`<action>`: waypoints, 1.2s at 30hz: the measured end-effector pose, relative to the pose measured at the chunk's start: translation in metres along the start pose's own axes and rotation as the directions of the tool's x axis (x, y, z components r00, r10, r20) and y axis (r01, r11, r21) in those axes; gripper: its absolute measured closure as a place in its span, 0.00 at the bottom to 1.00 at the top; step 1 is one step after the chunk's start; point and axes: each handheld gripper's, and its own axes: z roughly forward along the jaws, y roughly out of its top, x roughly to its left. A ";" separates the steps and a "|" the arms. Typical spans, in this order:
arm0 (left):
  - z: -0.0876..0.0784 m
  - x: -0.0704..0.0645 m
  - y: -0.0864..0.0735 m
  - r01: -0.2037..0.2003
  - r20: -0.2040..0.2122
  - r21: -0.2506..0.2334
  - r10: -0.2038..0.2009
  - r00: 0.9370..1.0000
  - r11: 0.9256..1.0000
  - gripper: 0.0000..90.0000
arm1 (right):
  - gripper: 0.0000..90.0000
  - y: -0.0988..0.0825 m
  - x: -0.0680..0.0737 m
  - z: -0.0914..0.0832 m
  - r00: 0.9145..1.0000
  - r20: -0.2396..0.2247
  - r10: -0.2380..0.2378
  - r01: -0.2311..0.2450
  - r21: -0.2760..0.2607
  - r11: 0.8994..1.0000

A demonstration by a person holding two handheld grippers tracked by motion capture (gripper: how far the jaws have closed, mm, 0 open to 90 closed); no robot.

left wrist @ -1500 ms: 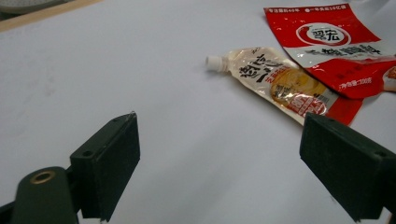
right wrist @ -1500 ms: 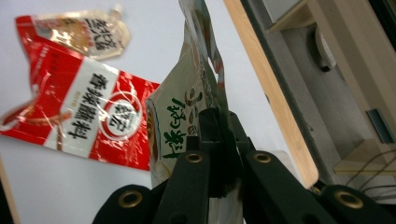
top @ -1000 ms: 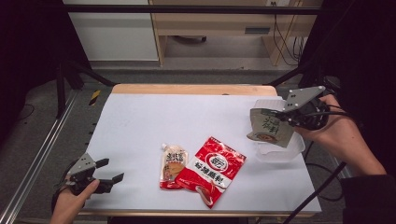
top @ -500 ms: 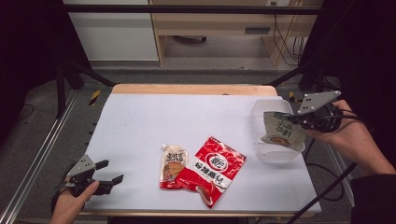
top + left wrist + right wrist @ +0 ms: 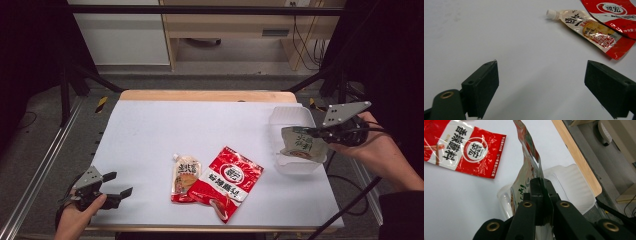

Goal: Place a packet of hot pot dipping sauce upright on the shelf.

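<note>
We are gripping a green sauce pouch (image 5: 300,144) with our right gripper (image 5: 320,134), having carried it down over the clear plastic tub (image 5: 295,119); release seems near. Our left gripper (image 5: 116,184) is waiting open.

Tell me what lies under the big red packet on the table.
The red packet overlaps the lower right part of the spouted sauce pouch, whose white cap and upper label stay visible. Beneath the rest, only the white table shows at its edges; anything else it covers cannot be seen.
</note>
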 end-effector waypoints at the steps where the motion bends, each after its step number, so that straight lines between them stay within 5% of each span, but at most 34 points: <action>1: 0.000 0.000 0.000 -0.001 0.000 0.001 0.001 1.000 1.000 0.13 | 1.00 0.000 0.000 0.000 1.000 0.002 -0.001 0.001 0.000 1.000; 10: 0.000 0.000 0.000 -0.001 0.001 -0.002 0.001 1.000 1.000 0.13 | 1.00 0.005 0.003 0.001 0.999 -0.040 -0.011 0.010 -0.008 1.000; 15: 0.000 -0.002 0.001 0.000 0.006 -0.001 0.000 1.000 1.000 0.13 | 0.99 0.004 0.006 0.012 0.997 -0.079 -0.023 0.026 0.037 0.999; 26: 0.001 -0.002 0.001 -0.008 0.010 0.004 0.008 1.000 1.000 0.13 | 0.94 -0.018 0.011 0.045 0.994 -0.098 0.045 -0.037 0.078 0.996; 36: 0.001 -0.003 0.001 -0.007 0.011 0.006 0.007 1.000 1.000 0.13 | 0.62 -0.022 0.011 0.040 0.987 -0.051 0.155 -0.150 0.100 0.984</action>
